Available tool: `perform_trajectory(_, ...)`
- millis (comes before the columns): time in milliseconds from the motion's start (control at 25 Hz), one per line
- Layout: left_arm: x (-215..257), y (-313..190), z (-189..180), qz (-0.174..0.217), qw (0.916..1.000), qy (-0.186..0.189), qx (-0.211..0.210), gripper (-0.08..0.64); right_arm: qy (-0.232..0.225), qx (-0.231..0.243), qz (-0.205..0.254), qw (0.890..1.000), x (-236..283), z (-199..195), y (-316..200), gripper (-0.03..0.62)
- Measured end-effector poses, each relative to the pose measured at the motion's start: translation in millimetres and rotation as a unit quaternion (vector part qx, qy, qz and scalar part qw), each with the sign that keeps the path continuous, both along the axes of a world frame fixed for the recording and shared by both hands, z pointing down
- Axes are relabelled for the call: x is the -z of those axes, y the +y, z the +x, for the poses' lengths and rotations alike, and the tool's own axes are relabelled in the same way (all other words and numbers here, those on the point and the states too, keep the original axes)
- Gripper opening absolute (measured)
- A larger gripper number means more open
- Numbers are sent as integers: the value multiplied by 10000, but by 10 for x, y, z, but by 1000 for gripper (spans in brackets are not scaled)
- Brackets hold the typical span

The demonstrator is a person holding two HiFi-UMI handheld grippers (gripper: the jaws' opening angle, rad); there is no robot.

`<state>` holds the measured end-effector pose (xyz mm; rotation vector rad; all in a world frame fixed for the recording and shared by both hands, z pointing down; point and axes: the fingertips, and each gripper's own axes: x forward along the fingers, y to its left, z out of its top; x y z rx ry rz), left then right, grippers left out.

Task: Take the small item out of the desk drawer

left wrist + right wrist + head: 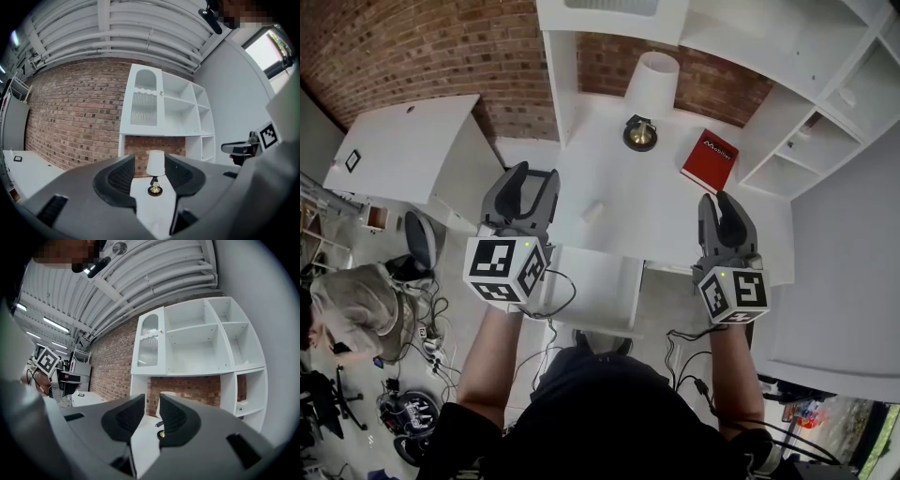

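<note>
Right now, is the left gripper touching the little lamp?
Apart. The head view shows bare desk between the left gripper and the lamp; its jaws stand open and empty.

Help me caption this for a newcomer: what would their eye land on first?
The red book at the right rear of the white desk stands out most, with the lamp beside it at the middle back. Nearer the person, the left gripper and right gripper hover with jaws apart and empty, either side of an open drawer.
</note>
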<state>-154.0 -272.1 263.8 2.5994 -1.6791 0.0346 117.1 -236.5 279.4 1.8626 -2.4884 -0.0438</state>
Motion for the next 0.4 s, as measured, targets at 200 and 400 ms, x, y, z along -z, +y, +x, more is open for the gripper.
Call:
perform_trajectory(200,-36,-116,-40,-21,10000,7,-80,196,24,-83,-7,10000,-8,-50,-63,81)
perform_trajectory(400,-124,-198,-157,-84,9999,-16,-103,196,25,-131,-50,9999,-71,-152,-119,81)
